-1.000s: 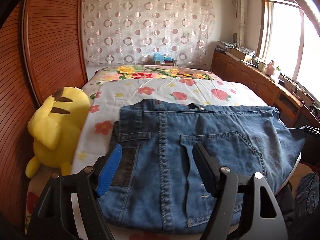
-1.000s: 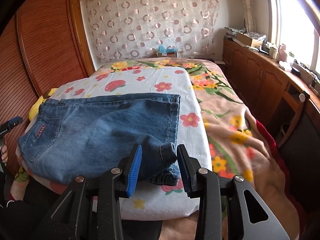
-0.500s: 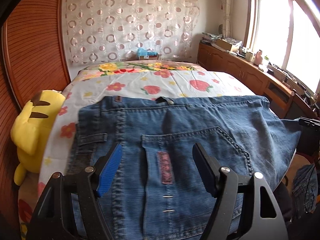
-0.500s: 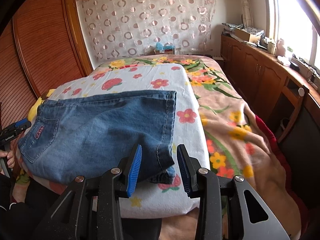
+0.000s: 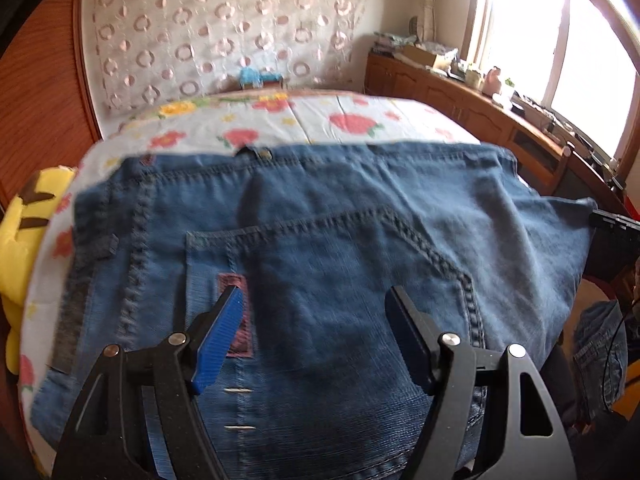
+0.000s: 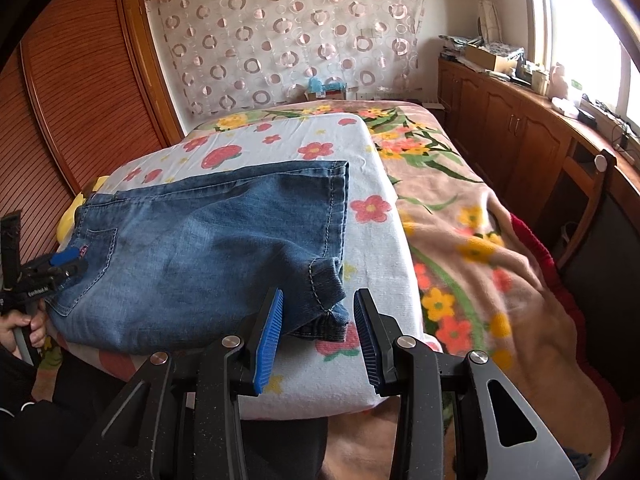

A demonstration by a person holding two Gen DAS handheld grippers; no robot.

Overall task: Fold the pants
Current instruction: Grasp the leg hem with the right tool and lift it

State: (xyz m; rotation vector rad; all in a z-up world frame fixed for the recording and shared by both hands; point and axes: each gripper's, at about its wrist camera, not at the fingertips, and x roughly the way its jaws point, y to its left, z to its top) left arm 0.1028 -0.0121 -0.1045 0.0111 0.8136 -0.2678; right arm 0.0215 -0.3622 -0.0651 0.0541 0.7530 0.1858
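Fingers (image 5: 218, 332) of our left gripper (image 5: 316, 334) stand spread above the back pocket of the folded jeans (image 6: 200, 248) on the bed (image 6: 376, 168); our right gripper (image 6: 318, 332) hangs released, straddling the rolled hem corner

Blue denim pants (image 6: 208, 248) lie folded flat across the frame's left-centre on the bed, back pocket (image 5: 328, 280) up, waistband at left, rolled hems bunched at lower centre.
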